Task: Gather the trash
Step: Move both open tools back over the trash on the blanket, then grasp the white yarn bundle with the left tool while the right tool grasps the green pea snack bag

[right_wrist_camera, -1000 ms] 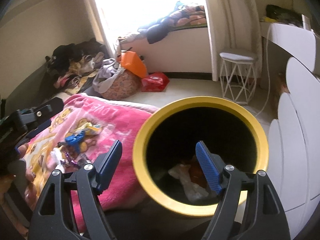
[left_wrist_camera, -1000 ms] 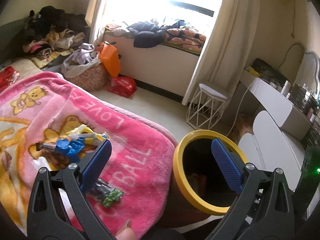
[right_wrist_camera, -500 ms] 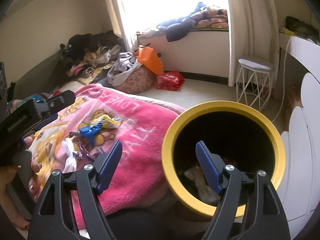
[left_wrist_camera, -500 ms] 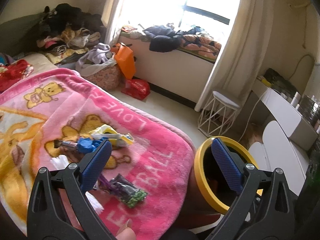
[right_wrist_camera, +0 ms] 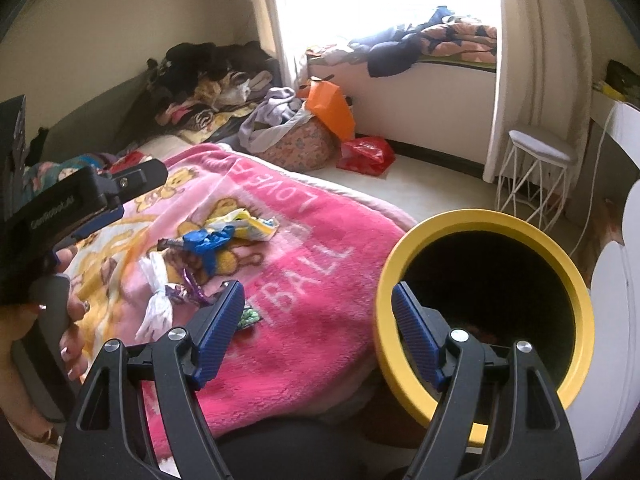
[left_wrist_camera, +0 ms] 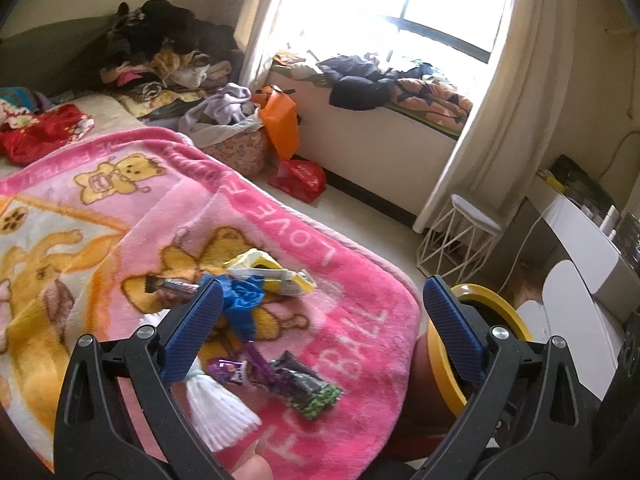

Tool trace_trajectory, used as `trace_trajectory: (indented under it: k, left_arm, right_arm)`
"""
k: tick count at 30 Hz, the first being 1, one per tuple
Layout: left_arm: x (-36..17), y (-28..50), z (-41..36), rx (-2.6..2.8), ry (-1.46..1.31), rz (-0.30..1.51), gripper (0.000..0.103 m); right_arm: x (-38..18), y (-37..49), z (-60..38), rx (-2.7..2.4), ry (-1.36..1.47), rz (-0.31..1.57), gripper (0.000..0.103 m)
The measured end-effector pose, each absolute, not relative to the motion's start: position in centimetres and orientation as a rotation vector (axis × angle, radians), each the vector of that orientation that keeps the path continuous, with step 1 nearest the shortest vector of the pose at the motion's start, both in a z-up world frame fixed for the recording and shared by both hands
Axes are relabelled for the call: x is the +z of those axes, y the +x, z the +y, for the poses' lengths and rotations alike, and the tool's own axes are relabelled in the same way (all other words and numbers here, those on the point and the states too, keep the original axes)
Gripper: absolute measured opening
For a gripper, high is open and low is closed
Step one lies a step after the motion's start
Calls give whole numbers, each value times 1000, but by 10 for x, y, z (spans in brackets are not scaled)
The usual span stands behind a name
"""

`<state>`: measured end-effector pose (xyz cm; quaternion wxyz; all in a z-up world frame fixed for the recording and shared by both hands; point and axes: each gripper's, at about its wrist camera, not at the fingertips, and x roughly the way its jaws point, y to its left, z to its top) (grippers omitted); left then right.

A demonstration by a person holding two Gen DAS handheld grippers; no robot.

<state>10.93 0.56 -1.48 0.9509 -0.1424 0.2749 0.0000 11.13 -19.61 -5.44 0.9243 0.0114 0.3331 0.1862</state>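
Several pieces of trash lie on the pink blanket (left_wrist_camera: 340, 308): a yellow-white wrapper (left_wrist_camera: 272, 272), a blue crumpled piece (left_wrist_camera: 244, 300), a dark wrapper with a green end (left_wrist_camera: 304, 390), a purple wrapper (left_wrist_camera: 228, 372) and a white twisted paper (left_wrist_camera: 216, 404). My left gripper (left_wrist_camera: 320, 324) is open and empty above them. A yellow-rimmed bin (right_wrist_camera: 484, 224) stands beside the bed, seen also in the left wrist view (left_wrist_camera: 492, 308). My right gripper (right_wrist_camera: 318, 312) is open and empty between the blanket (right_wrist_camera: 300, 280) and the bin. The trash shows there too, with the blue piece (right_wrist_camera: 206, 240) and white paper (right_wrist_camera: 156, 300).
A white wire stool (right_wrist_camera: 536, 176) stands by the curtain. A red bag (right_wrist_camera: 364, 152), an orange bag (right_wrist_camera: 330, 108) and a floral basket of clothes (right_wrist_camera: 296, 144) sit on the floor. White furniture (left_wrist_camera: 580, 248) is at the right. Clothes pile at the back (left_wrist_camera: 168, 52).
Both grippers have swung left, away from the bin and toward the trash on the blanket. The bin has slid to the right in both views. Both stay open.
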Motion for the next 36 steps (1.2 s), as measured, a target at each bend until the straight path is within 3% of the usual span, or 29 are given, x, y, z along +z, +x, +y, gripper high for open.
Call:
trace_trajectory:
  k: [36]
  left_arm:
    - [-73,96,102,226,-399,690,92]
  right_arm:
    - [-115,142,-94,588,-250,871,73]
